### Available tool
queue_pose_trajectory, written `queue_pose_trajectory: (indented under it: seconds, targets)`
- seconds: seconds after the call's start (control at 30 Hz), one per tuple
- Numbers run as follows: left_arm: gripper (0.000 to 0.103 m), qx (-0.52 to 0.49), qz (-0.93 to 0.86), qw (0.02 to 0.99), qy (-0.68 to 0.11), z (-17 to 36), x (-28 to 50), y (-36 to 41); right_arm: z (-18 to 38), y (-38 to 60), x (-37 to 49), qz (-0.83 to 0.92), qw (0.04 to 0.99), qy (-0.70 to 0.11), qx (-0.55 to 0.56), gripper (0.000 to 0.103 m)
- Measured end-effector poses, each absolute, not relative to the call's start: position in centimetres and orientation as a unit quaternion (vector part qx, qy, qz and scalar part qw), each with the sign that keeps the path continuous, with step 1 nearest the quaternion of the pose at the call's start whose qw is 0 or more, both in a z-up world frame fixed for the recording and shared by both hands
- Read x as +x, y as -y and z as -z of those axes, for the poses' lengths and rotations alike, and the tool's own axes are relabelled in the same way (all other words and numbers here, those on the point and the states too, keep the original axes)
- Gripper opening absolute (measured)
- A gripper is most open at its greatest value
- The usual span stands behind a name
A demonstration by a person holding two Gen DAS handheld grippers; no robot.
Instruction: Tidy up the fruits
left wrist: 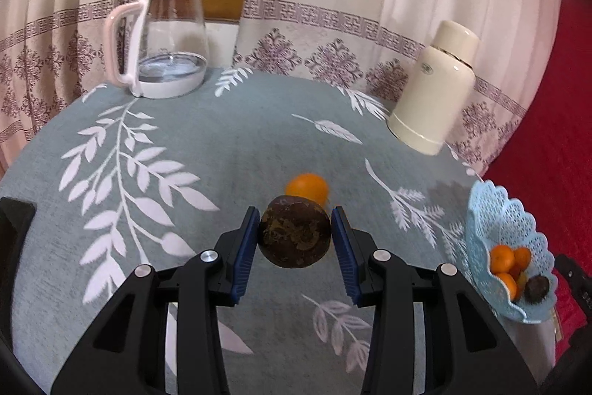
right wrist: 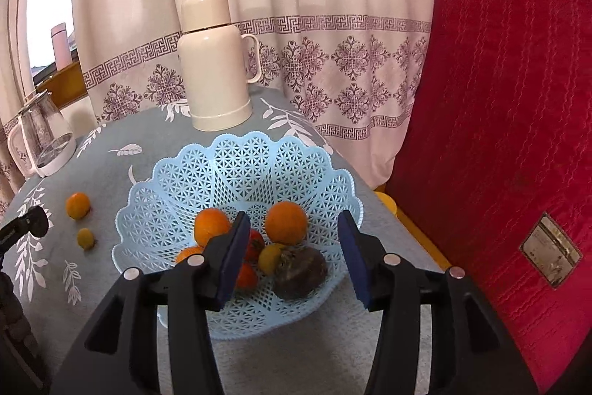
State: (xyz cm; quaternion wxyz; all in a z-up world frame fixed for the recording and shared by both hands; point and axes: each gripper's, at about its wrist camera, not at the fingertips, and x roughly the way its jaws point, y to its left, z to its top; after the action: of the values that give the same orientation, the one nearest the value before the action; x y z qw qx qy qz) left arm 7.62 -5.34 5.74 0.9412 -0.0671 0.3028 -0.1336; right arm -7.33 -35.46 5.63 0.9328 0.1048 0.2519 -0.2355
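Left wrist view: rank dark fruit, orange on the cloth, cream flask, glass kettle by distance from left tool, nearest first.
1. Dark fruit: between the left tool pads.
2. Orange: on the cloth just beyond it.
3. Cream flask, far right, and glass kettle, far left: too close to call.

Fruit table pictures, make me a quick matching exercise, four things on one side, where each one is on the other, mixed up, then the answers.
1. dark brown fruit
2. orange
3. cream flask
4. glass kettle

A. far left corner of the table
B. loose on the cloth, left of the blue basket
C. between the left hand-held gripper pads
D. upright behind the basket

1-C, 2-B, 3-D, 4-A
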Motion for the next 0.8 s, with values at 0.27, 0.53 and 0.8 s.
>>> queue_pose_trajectory:
  seconds: [0.27,0.53,0.8]
  targets:
    - [0.041,-0.057,0.175,0.936,-0.301,-7.3,6.0,8.5,-5.6,35.6,-8.2,0.237,0.940,-0.225,0.100,0.055]
    - [0.041,-0.023,0.238,0.927,-0.288,-8.8,4.1,14.2,-4.6,36.6,-8.8,0.240,0.938,-0.216,0.123,0.055]
    - [0.041,0.005,0.277,0.920,-0.277,-9.3,3.1,19.1,-4.8,36.1,-9.6,0.248,0.944,-0.184,0.115,0.060]
